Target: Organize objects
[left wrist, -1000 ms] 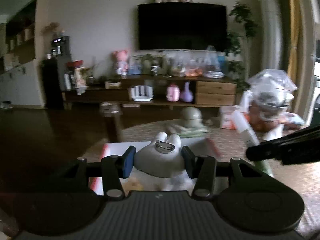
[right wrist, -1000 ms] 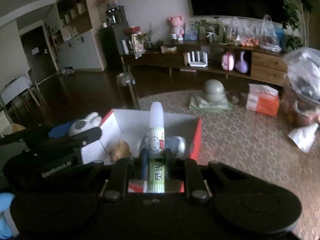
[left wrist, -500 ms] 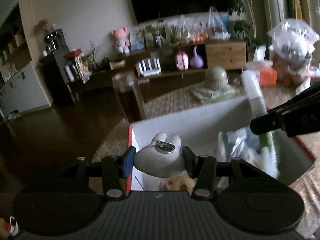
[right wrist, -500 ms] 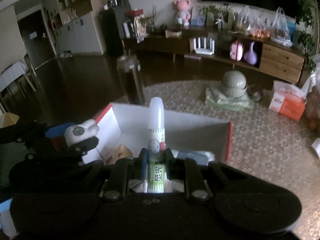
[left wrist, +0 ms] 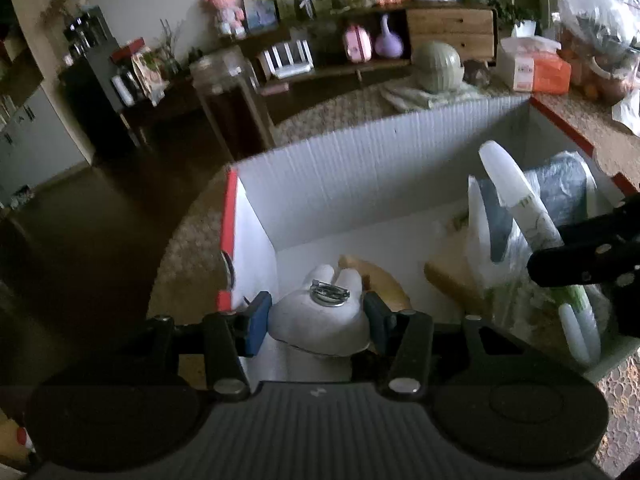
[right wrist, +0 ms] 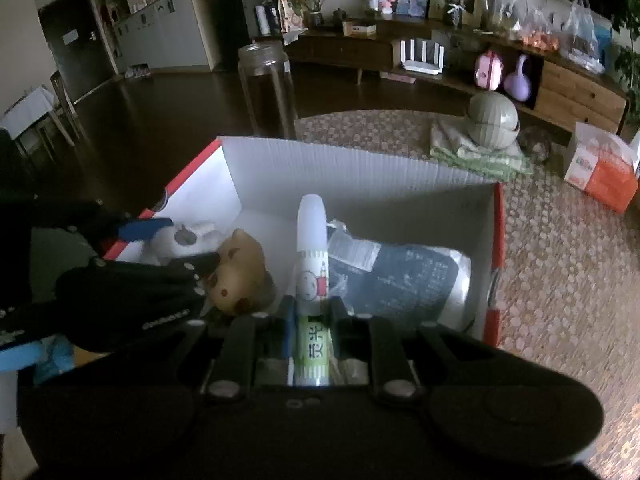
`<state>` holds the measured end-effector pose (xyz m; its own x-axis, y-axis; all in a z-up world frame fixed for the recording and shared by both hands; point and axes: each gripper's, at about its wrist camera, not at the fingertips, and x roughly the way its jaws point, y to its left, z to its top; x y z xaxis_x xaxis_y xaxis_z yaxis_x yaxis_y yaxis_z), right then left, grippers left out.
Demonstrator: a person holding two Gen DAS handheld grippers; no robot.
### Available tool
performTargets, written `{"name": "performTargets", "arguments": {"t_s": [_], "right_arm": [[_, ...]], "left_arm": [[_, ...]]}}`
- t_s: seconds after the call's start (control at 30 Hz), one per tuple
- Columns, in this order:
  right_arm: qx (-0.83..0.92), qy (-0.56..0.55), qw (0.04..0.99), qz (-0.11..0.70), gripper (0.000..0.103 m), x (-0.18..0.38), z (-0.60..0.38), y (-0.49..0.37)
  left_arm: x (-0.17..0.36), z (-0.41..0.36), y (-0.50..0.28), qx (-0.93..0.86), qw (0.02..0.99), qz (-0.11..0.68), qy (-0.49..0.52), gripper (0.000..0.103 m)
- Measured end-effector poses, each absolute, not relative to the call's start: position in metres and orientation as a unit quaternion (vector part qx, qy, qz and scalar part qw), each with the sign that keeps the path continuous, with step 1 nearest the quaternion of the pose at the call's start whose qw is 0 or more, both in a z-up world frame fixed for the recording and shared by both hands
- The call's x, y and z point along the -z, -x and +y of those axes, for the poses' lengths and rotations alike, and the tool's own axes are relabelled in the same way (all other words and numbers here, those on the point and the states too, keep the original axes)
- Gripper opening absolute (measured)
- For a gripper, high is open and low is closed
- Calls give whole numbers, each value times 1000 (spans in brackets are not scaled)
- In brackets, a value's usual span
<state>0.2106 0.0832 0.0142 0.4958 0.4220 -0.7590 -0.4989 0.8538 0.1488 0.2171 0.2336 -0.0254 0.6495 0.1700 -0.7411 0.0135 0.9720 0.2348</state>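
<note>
My left gripper [left wrist: 318, 314] is shut on a white rabbit-shaped toy [left wrist: 320, 320] with a metal pin on its back, held over the left corner of a white box with red rims [left wrist: 360, 176]. My right gripper [right wrist: 312, 320] is shut on a white and green glue tube [right wrist: 312, 280], which points into the same box [right wrist: 360, 176]. In the right wrist view the left gripper [right wrist: 176, 244] and its toy [right wrist: 184, 236] show at the box's left side. Inside lie a tan animal figure [right wrist: 240, 272] and a dark packet in clear plastic [right wrist: 400, 276].
A tall glass jar [right wrist: 268, 88] stands just behind the box on the woven table mat. A green round pot [right wrist: 494, 120] on a folded cloth, an orange tissue box [right wrist: 600, 172] and plastic bags [left wrist: 596, 20] sit farther right. A low wooden cabinet lines the far wall.
Both grippers have come down and forward over the box, tilting downward, each with its object still in it. The box now fills much more of both views.
</note>
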Motion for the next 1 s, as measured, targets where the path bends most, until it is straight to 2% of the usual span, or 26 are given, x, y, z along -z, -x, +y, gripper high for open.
{"name": "performTargets", "arguments": {"t_s": [0.17, 0.27, 0.37, 0.4, 0.67, 0.9, 1.0], "right_arm": [[-264, 47, 859, 437, 20, -10, 83, -208], [-263, 47, 857, 440, 23, -9, 80, -206], [-268, 46, 854, 444, 26, -12, 76, -202], [-269, 46, 853, 444, 27, -13, 74, -200], [-272, 41, 867, 415, 35, -35, 55, -181], [-285, 32, 884, 369, 50, -62, 31, -158], [-293, 26, 887, 357, 51, -69, 23, -149]], "left_arm": [[25, 233, -217, -52, 899, 422, -109, 53], [24, 231, -215, -56, 900, 420, -104, 62], [20, 231, -210, -51, 906, 413, -82, 77], [18, 230, -207, -52, 908, 408, -77, 79], [-10, 225, -178, -50, 931, 358, -42, 79], [-49, 216, -140, -46, 958, 283, -15, 89], [-60, 213, -126, -41, 962, 271, 3, 92]]}}
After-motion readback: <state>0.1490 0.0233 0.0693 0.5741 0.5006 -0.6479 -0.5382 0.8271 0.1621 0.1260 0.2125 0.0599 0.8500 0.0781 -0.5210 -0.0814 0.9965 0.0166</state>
